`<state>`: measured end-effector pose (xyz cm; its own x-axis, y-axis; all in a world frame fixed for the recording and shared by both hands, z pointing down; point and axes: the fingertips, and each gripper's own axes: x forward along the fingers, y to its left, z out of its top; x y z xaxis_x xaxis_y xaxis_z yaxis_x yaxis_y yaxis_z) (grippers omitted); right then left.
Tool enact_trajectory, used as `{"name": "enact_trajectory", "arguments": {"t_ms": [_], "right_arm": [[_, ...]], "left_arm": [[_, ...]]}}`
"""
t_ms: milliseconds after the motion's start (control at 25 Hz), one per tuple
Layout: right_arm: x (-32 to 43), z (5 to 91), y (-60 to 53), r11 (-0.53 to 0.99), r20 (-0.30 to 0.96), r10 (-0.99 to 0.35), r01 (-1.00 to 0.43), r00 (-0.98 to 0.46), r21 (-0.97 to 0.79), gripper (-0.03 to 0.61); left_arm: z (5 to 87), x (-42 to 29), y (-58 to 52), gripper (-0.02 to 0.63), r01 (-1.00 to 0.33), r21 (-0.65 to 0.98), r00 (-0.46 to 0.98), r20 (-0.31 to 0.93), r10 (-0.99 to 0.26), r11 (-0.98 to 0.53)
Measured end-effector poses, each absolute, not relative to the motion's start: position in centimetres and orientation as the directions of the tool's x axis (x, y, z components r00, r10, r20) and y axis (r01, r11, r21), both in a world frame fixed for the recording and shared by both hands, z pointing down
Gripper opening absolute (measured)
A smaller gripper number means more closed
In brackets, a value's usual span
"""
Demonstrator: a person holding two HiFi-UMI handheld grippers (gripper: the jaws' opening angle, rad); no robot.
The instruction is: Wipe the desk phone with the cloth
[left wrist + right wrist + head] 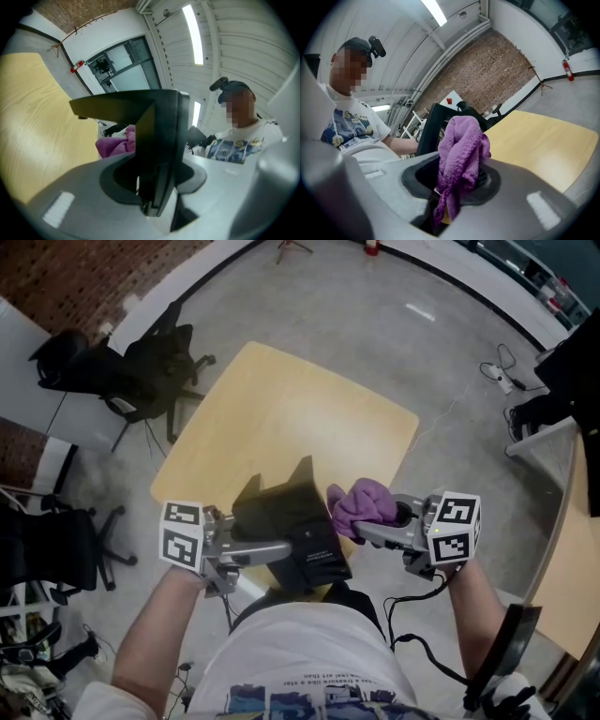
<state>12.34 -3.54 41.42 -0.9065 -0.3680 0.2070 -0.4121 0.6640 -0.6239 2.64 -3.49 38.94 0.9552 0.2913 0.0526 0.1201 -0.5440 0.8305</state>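
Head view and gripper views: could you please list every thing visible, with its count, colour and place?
table: one, light wood, middle of the head view.
desk phone: one, black, held over the table's near edge.
cloth: one, purple, bunched up right of the phone.
office chairs: two, black, left of the table.
left gripper: one, grey, shut on the phone.
right gripper: one, grey, shut on the cloth.

Head view: above the person, facing steeply down on the table (281, 409), with the left gripper (284, 550) and right gripper (361, 531) in its lower half.

Left gripper view: looks along the jaws, very close to the desk phone (157, 140).

Right gripper view: faces the opposite way — the cloth (461, 150) fills the foreground.

Both gripper views share desk phone, cloth, table and the person's shirt (241, 145).
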Motion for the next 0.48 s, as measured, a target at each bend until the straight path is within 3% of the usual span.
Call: {"name": "enact_trajectory", "arguments": {"t_ms": [280, 480], "right_arm": [[10.1, 38.7, -6.4, 0.694, 0.030, -0.349, -0.280, -0.937, -0.663, 0.103], [8.4, 39.4, -5.1, 0.711, 0.046, -0.262, -0.225, -0.964, -0.666, 0.101]], "left_arm": [[38.6, 3.0, -2.0, 0.178, 0.142, 0.825, 0.950, 0.041, 0.309, -0.547], [38.5, 2.7, -2.5, 0.178, 0.128, 0.825, 0.959, 0.038, 0.280, -0.551]]}}
